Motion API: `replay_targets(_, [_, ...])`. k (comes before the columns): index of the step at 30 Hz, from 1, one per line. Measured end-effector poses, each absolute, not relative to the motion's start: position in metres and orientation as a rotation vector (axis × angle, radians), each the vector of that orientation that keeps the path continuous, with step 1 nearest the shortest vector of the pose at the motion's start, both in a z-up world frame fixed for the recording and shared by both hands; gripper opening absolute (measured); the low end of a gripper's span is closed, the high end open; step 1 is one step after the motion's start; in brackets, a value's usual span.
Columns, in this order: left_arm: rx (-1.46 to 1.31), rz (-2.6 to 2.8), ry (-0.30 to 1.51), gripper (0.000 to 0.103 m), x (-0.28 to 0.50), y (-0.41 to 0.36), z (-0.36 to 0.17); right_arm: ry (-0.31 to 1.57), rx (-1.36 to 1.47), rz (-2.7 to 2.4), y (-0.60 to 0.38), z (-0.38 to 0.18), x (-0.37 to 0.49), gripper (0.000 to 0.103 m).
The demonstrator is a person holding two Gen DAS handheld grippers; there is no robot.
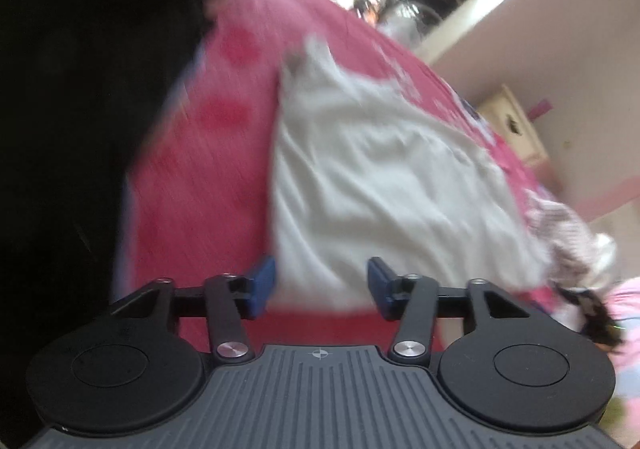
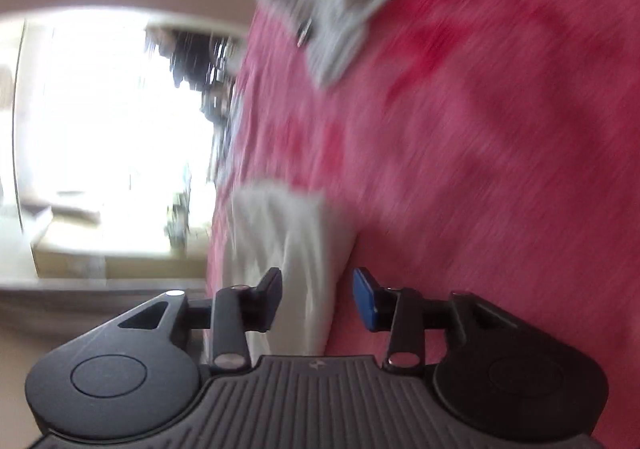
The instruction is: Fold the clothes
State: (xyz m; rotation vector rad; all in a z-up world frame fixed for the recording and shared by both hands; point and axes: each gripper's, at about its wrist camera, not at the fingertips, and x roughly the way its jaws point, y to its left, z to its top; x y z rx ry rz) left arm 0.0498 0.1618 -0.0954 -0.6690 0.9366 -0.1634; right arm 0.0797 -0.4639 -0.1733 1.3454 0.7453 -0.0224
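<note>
Pink bedspread (image 1: 208,177) carries a rumpled white garment (image 1: 384,185) beneath a bright window (image 2: 108,129).

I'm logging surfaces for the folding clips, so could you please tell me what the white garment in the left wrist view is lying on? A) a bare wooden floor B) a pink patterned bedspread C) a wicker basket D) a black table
B: the white garment is spread over the pink patterned bedspread, which shows around it.
</note>
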Motion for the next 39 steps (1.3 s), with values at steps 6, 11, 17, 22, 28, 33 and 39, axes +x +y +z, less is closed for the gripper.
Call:
replay_targets(6, [-0.858,-0.140,0.912,0.066,0.055,0.161,-0.118,0.824,1.278,0.024,-0.433,-0.175,0.108,0.047])
replay_targets(11, [-0.858,-0.131,0.955,0.065,0.031,0.177,-0.103,0.810,1.339,-0.002,-0.439,-0.174,0.109,0.046])
replay_targets(17, [-0.859,-0.199,1.016,0.066,0.027,0.147,-0.124,0.799,1.335,0.005,-0.441,-0.185,0.112,0.046])
replay_targets(22, [-0.909,-0.157,0.920,0.068,0.044,0.145,-0.127,0.808,1.336,-0.002,-0.443,-0.184,0.117,0.046])
replay_targets(28, [-1.012,-0.093,0.860,0.061,0.057,0.163,-0.132,0.789,1.328,-0.004,-0.447,-0.184,0.123,0.044])
replay_targets(33, [-1.027,-0.032,0.832,0.037,0.065,0.162,-0.138,0.765,1.277,-0.021,-0.447,-0.187,0.135,0.033])
replay_targets(39, [-1.046,0.010,0.808,0.009,0.069,0.167,-0.137,0.709,1.193,-0.061,-0.441,-0.178,0.130,0.012])
